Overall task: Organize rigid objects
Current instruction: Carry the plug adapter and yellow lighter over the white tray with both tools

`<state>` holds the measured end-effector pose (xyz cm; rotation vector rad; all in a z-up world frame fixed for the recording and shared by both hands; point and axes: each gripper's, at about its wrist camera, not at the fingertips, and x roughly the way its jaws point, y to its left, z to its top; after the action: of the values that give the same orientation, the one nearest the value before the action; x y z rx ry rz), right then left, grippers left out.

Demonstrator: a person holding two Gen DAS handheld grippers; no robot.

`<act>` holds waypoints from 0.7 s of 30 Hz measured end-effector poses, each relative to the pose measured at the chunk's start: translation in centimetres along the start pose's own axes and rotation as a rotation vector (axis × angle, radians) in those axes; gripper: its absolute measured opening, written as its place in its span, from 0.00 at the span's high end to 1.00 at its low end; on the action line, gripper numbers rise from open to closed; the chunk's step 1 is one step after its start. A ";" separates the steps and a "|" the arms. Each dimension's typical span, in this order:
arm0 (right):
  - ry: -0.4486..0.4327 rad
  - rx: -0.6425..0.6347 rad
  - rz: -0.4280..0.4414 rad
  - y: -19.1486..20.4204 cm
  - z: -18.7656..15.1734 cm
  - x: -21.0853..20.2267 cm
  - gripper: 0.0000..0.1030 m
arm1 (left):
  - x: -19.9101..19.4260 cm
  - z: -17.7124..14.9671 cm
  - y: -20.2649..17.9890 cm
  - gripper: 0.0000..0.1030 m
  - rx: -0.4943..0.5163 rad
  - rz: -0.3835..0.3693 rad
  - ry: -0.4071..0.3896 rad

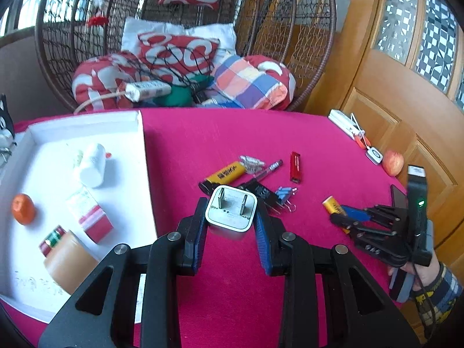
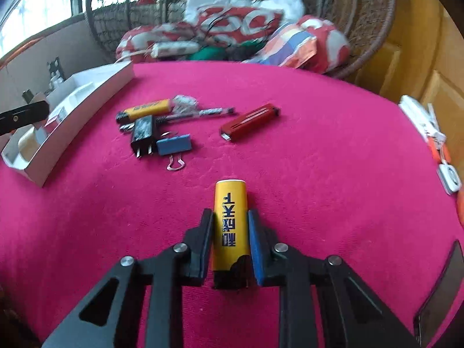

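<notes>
My left gripper (image 1: 231, 217) is shut on a white plug charger (image 1: 231, 213), held above the pink tablecloth with its two prongs facing the camera. To its left lies the white box (image 1: 142, 150). My right gripper (image 2: 230, 226) is shut on a yellow lighter (image 2: 230, 217), which lies lengthwise between the pads, low over the cloth. In the left wrist view the right gripper (image 1: 340, 217) is at the right with the yellow lighter (image 1: 333, 204) sticking out of it. A hand in a plaid sleeve holds it.
On the cloth lie a second yellow lighter (image 2: 145, 110), a pen (image 2: 200, 113), a red lighter (image 2: 250, 121), a black charger (image 2: 142, 133) and a blue binder clip (image 2: 174, 144). The box holds a white bottle (image 1: 92, 165), an orange (image 1: 23, 208) and a jar (image 1: 66, 258). An apple (image 1: 393, 162) lies near the table's right edge.
</notes>
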<state>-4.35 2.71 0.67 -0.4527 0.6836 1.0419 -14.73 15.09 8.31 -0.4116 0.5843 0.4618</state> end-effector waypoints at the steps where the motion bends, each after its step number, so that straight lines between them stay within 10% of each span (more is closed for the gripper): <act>1: -0.032 0.026 0.004 -0.3 0.2 -0.7 0.79 | -0.6 0.2 0.0 0.71 0.005 0.010 -0.018; 14: -0.706 0.069 0.032 1.0 8.3 -20.0 0.78 | -15.5 4.4 3.7 0.71 -0.006 0.185 -0.413; 21: -0.870 0.058 0.076 2.7 10.0 -24.6 0.78 | -23.6 4.8 6.9 0.71 -0.045 0.333 -0.592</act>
<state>-11.95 -5.21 25.05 0.0996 -0.0495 1.1577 -33.78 16.15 24.59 -0.2005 0.0633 0.8771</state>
